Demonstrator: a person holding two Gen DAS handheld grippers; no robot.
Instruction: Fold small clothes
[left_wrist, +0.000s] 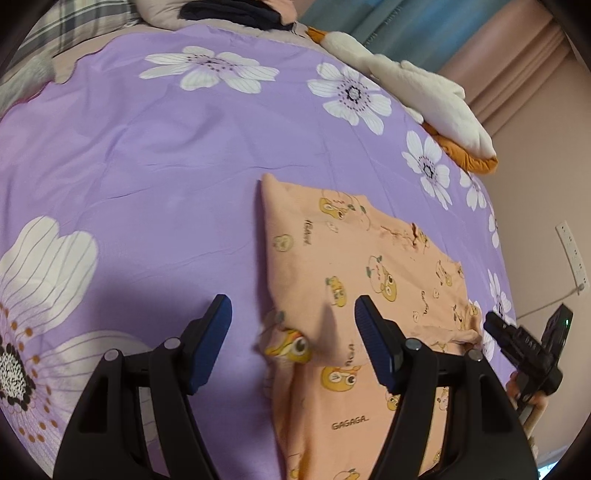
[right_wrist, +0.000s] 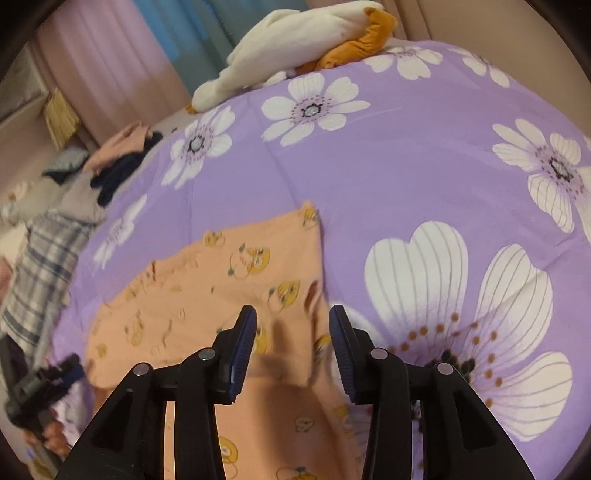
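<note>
Your left hand-held gripper (left_wrist: 293, 319) hangs with its ribbed blue pads well apart, nothing between them, just above the near left edge of the peach garment (left_wrist: 369, 280). Your right hand-held gripper (right_wrist: 291, 332) also has its jaws apart and empty, poised over the same cloth's right edge (the fabric directly beneath is blurred).

You have the garment lying flat on the purple bedspread (left_wrist: 166, 166), toward its near side. It is soft knit cotton, peach-orange, printed with small yellow cartoon faces. In the left wrist view its long axis runs from near to far, slightly slanted, with a straight folded edge on the left and a stepped outline on the right. One corner at the near left curls up into a small roll. You can read "GAGAGA" printed on the near part; other scattered words are too small to make out.

Smooth and lightly creased, the bedspread carries large white flowers with dark dotted centres. At its far right edge lies a plush white and orange toy (left_wrist: 424, 96). Dark and plaid clothes (right_wrist: 48, 236) are heaped off to the far left in the right wrist view.
</note>
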